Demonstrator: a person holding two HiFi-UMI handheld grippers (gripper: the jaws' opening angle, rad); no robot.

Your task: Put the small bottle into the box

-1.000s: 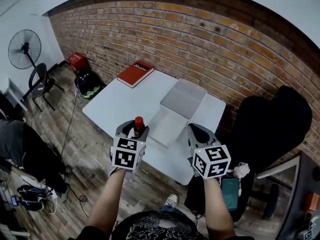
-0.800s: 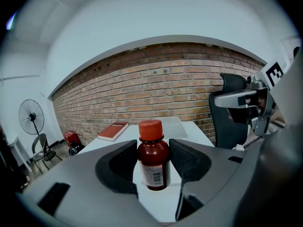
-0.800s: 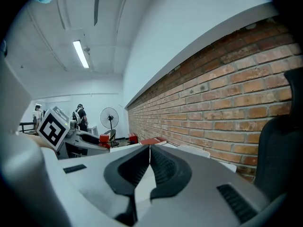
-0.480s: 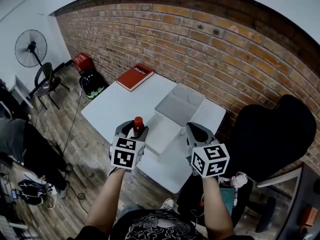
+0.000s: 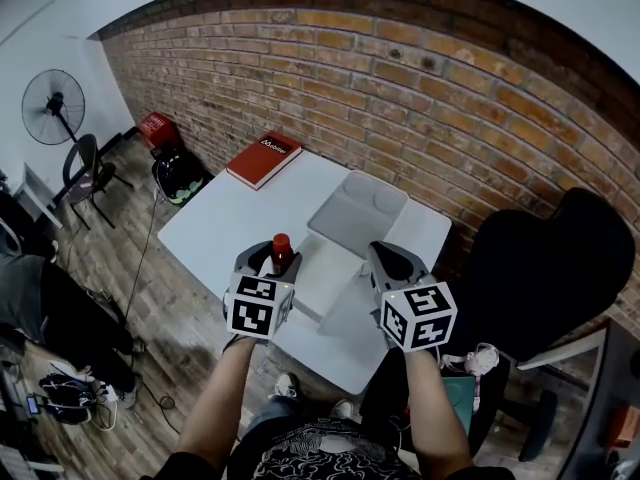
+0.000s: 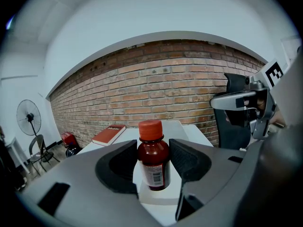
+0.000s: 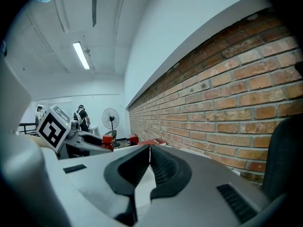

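A small dark-brown bottle [image 6: 153,157] with an orange-red cap stands upright between the jaws of my left gripper [image 6: 152,159], which is shut on it. In the head view the small bottle [image 5: 281,252] pokes up from the left gripper [image 5: 268,264] over the near part of the white table [image 5: 225,223]. The open white box [image 5: 335,258] lies on the table just right of it, with its lid [image 5: 358,211] folded back towards the brick wall. My right gripper [image 5: 392,266] hovers at the box's right side, and its jaws are shut with nothing between them [image 7: 149,162].
A red book [image 5: 264,157] lies at the table's far left corner. A black office chair [image 5: 545,263] stands to the right of the table. On the floor at left are a standing fan [image 5: 52,107], a chair [image 5: 85,168] and bags. The brick wall runs behind the table.
The view has shifted slightly, so the table and box sit a little closer under the grippers. Both grippers keep their pose, and the bottle stays held.
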